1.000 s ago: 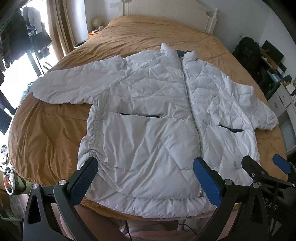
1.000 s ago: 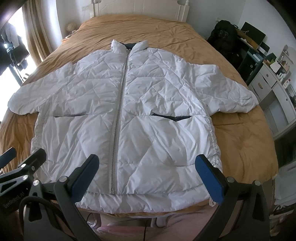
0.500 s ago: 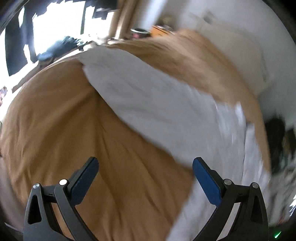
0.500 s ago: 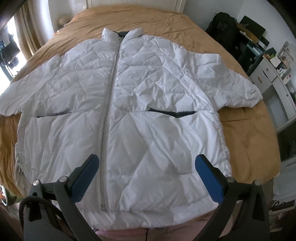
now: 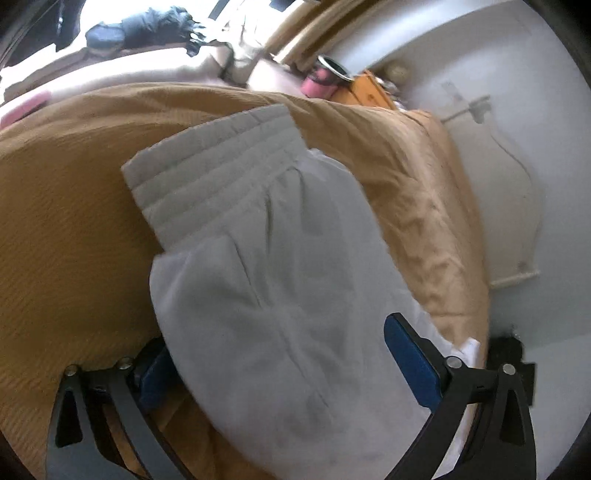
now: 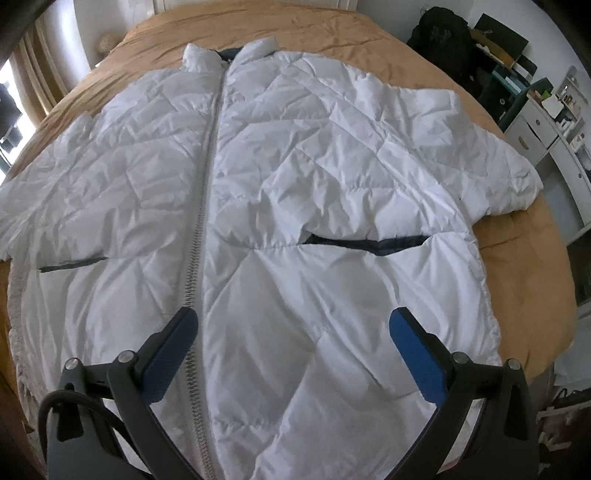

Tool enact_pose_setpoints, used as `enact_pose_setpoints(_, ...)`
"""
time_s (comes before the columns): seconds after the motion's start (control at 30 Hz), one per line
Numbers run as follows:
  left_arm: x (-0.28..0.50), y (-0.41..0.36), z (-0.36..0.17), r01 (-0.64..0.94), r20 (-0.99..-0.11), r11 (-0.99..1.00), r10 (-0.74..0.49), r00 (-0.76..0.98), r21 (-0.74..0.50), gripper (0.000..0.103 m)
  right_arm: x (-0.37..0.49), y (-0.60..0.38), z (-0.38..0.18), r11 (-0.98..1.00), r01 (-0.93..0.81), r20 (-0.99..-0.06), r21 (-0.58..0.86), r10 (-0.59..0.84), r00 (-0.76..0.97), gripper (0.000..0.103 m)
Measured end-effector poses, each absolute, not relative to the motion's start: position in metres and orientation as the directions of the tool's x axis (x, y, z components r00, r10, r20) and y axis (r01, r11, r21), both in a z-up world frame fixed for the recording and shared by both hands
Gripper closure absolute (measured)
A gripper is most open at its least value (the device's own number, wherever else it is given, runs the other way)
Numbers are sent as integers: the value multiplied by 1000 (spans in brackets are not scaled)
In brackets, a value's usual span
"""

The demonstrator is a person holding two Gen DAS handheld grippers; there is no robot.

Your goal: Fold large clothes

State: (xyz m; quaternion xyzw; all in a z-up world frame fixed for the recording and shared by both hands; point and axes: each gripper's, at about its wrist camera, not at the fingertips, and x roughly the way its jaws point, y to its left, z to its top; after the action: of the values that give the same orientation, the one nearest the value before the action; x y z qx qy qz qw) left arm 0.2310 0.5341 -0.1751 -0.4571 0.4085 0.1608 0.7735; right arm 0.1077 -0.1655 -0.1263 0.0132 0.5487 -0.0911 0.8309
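The left gripper point(image 5: 280, 362) stands wide, its jaws closing with the jacket's sleeve point(image 5: 258, 258) between them; one blue pad is half hidden under the sleeve's edge and the other lies over the fabric, and whether either presses on it I cannot tell. The ribbed cuff point(image 5: 210, 162) points away from the claw toward the bed's side. The right gripper point(image 6: 291, 343) hangs spread wide above the white puffer jacket point(image 6: 295, 166), holding nothing, its pads to either side of the front panel beside the zipper point(image 6: 201, 221). The jacket lies flat, zipped, collar toward the headboard, on a tan bedspread point(image 6: 517, 266). A white cabinet point(image 6: 546, 140) stands by the bed, curtains point(image 5: 295, 33) by the window.
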Motion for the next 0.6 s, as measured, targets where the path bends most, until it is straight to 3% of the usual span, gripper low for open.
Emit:
enact_pose_setpoints(0.03, 234, 535, -174, -641, -796, 540, -95, 597, -545, 33, 109, -167, -130, 983, 167, -916, -77, -136, 377, 0)
enact_pose_setpoints(0.07, 237, 533, -171, -679, -832, 554, -46, 553, -482, 70, 111, -168, -133, 983, 166, -918, -76, -134, 373, 0)
enact_pose_setpoints(0.13, 241, 533, -165, -660, -826, 557, -88, 557, -505, 94, 113, -169, -139, 984, 161, -920, -78, -133, 368, 0)
enact_pose_setpoints(0.23, 233, 531, -135, -639, -804, 575, -54, 592, -510, 97, 116, -172, -145, 987, 150, -922, -60, -112, 369, 0)
enact_pose_setpoints(0.4, 231, 454, -8, -503, -735, 794, 108, 670, -342, 97, 116, -182, -150, 990, 140, -924, -14, -66, 376, 0)
enact_pose_setpoints(0.47, 229, 413, 38, -407, -676, 839, 65, 734, -362, 97, 113, -190, -151, 989, 146, -925, 18, -39, 378, 0)
enact_pose_setpoints(0.6, 243, 291, 107, -156, -578, 890, -137, 805, -429, 97, 101, -207, -145, 983, 161, -915, 84, 13, 403, 0)
